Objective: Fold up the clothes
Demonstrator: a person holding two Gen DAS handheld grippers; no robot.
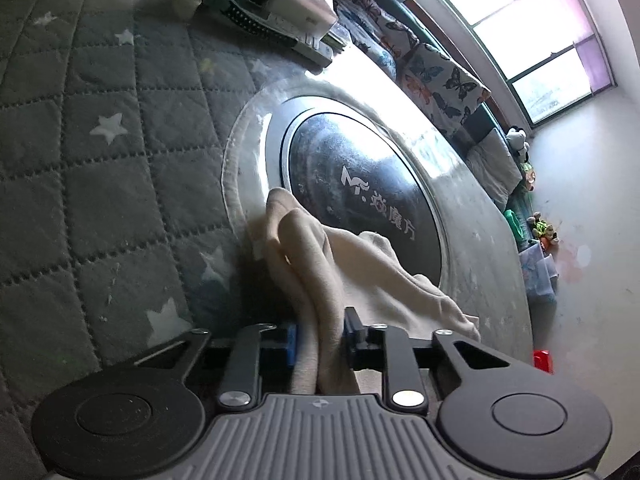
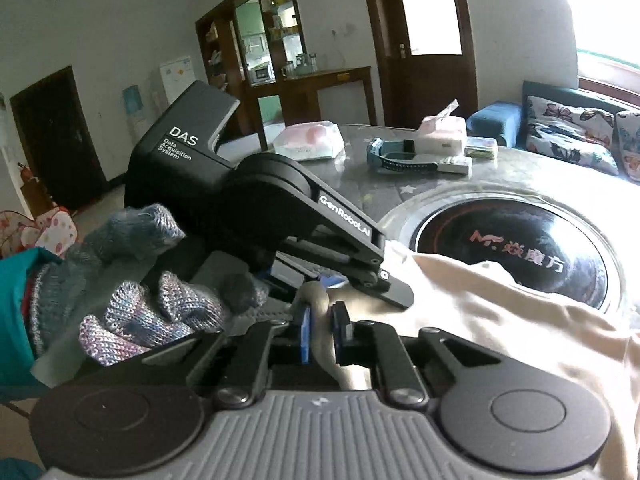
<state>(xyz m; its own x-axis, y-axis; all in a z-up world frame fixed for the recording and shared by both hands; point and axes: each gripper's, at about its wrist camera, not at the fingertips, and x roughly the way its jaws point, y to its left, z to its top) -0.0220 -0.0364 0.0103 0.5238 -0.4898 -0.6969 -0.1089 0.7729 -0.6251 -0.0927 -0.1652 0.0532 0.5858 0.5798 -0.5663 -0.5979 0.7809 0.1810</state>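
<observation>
Surface: a table that is wearing a grey quilted cover with white stars under a clear sheet; a round black glass disc with white lettering is sitting in a pale ring at its centre.

Cream garment: is lying bunched on the near part of the surface, overlapping the near rim of the disc. Its folds are running lengthwise from the left gripper toward the disc, rising in two rounded ridges. In the right wrist view the cloth is spreading wide to the right and reaching the near edge of the disc.

Left gripper: is pinching a gathered strip of the garment, jaws pressed against the cloth on both sides. Seen from the right wrist view, its black body marked "DAS" is angling down onto the garment's edge, held by a hand in a knitted glove, and it is blocking the near left part of the surface.

Right gripper: is pinching a rolled fold of the same garment, just beside the left gripper's tip.

Far side of the surface: a teal and black strap-like device, a tissue pack and a pink wrapped packet are lying well apart from the garment.

Beyond: butterfly-print cushions are lining a bench under a window; small toys are standing near the wall.
</observation>
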